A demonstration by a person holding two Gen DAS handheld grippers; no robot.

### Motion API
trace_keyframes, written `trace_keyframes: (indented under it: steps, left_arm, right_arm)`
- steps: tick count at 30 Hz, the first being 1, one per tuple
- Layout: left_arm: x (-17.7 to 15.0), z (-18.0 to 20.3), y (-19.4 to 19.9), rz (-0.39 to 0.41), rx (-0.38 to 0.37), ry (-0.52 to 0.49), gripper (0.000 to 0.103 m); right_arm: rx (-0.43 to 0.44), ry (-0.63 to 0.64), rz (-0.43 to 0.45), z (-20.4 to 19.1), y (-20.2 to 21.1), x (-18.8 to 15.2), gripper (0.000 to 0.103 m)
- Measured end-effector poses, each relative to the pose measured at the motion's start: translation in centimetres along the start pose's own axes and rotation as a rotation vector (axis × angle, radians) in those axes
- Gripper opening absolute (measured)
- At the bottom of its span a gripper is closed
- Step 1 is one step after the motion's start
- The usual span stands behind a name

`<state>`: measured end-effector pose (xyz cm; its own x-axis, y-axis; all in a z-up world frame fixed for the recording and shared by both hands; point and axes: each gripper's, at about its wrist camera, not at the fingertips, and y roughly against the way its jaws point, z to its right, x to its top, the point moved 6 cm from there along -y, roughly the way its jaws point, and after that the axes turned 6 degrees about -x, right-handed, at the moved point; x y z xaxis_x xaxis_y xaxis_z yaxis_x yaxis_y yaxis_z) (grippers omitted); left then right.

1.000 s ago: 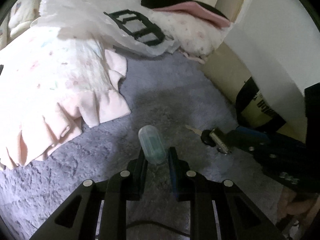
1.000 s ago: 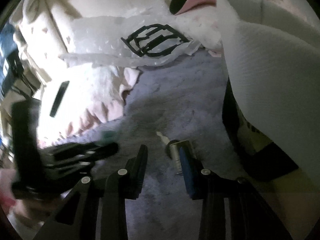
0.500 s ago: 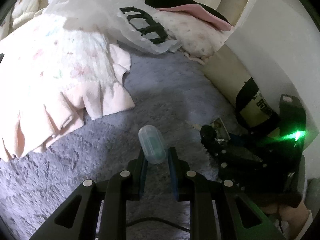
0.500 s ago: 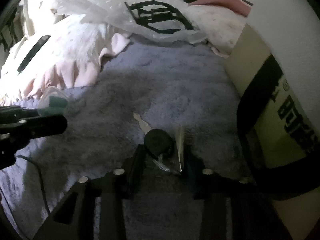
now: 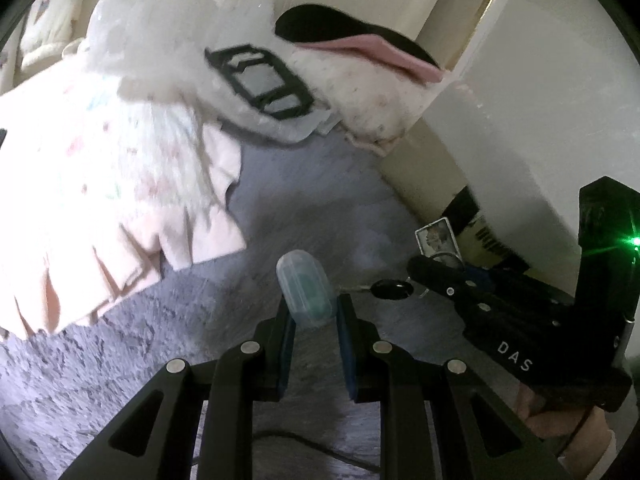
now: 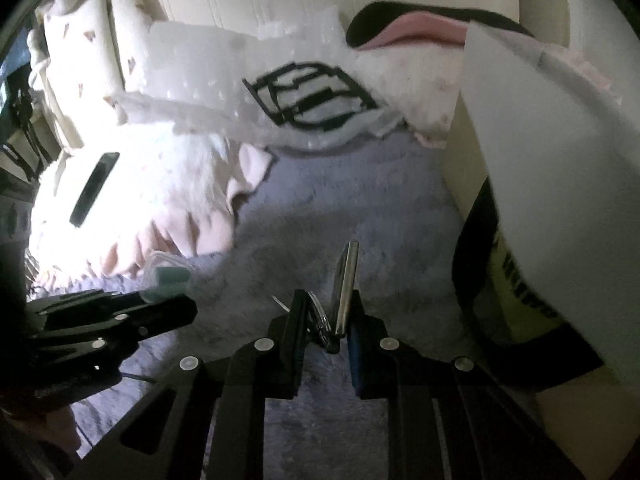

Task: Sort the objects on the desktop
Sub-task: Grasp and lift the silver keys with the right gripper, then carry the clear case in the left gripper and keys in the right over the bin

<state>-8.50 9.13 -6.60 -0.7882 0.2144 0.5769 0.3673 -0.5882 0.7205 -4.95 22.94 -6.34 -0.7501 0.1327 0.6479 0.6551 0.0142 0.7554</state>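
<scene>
My left gripper [image 5: 312,312] is shut on a small clear plastic case with a teal insert [image 5: 305,286], held above the grey fuzzy blanket [image 5: 312,200]. The case also shows in the right wrist view [image 6: 166,274]. My right gripper [image 6: 326,320] is shut on a key bunch with a flat metal tag [image 6: 345,286] and ring, lifted off the blanket. In the left wrist view the right gripper [image 5: 436,276] shows at the right, with the black key head [image 5: 394,290] and tag [image 5: 438,236] in it.
A pink ruffled cloth [image 5: 100,208] lies at the left with a black phone [image 6: 94,188] on it. A white bag with a black print [image 6: 308,100] lies behind. A cardboard box with a black band [image 6: 516,280] stands at the right under white paper.
My right gripper closed on the keys and lifted them off the blanket. Both grippers rose and tilted up. The left gripper kept hold of the case.
</scene>
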Motion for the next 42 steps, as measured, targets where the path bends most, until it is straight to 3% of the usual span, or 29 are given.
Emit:
trace_keyframes:
  steps: [14, 18, 25, 36, 39, 42]
  left_arm:
    - [6.4, 6.0, 4.2, 0.037, 0.003, -0.130, 0.018]
    - [8.9, 9.0, 4.9, 0.053, 0.012, -0.205, 0.018]
    - [12.6, 16.1, 5.1, 0.064, -0.047, -0.332, 0.018]
    - [12.8, 26.5, 0.9, -0.019, -0.132, -0.498, 0.018]
    - [12.5, 27.8, -0.5, -0.041, -0.140, -0.521, 0.018]
    - [12.0, 28.0, -1.8, -0.066, -0.140, -0.524, 0.018]
  right_arm:
    - [0.064, -0.078, 0.163, -0.4, 6.8, 6.6, 0.019]
    - [0.063, -0.134, 0.223, 1.3, 9.1, 8.3, 0.019]
    - [0.032, -0.276, 0.367, 7.2, 14.3, 10.0, 0.019]
    - [-0.096, -0.391, 0.511, 14.7, 20.3, 10.2, 0.019]
    - [-0.109, -0.425, 0.512, 16.3, 20.7, 9.8, 0.019]
    - [-0.100, -0.453, 0.458, 17.4, 19.0, 9.1, 0.019]
